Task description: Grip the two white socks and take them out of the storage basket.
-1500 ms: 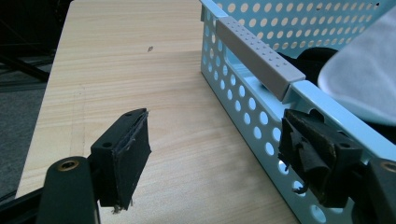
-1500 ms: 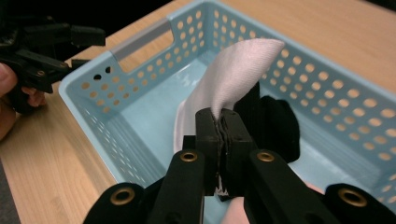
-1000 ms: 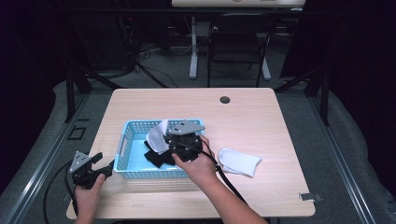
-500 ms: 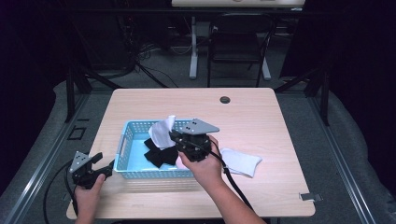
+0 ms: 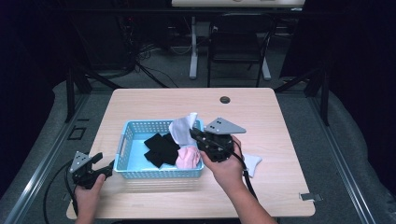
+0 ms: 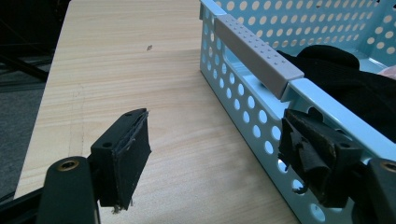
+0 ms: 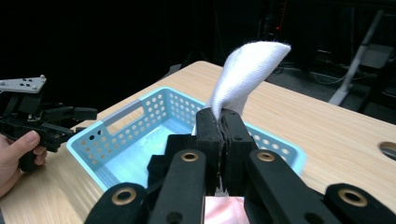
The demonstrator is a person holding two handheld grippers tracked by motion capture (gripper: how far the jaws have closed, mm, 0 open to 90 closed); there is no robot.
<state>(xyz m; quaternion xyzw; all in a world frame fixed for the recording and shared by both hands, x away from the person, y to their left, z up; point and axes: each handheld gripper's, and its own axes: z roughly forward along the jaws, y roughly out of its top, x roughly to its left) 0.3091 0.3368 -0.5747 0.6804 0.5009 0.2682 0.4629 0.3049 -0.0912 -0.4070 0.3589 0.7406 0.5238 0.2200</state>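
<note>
Overhead, I had the right tongs (image 5: pixel 193 134) clamped tight on a white sock (image 5: pixel 181 129), which stood up from between the pads above the far right part of the blue basket (image 5: pixel 122 148). From the right gripper view the sock (image 7: pixel 245 74) rose out of the pinched tongs (image 7: pixel 222 128) and bent over at its tip, with the basket (image 7: pixel 126 122) below and beyond it. Black cloth (image 5: pixel 159 149) and a pink piece (image 5: pixel 187 157) lay inside the basket, and another white piece (image 5: pixel 251 163) lay on the desk (image 5: pixel 280 121) just right of my right hand (image 5: pixel 227 169). My left tongs (image 6: pixel 219 149) stood wide with nothing between them, at the basket's left end; one pad sat against the perforated wall (image 6: pixel 252 116) below the grey handle (image 6: pixel 259 53).
</note>
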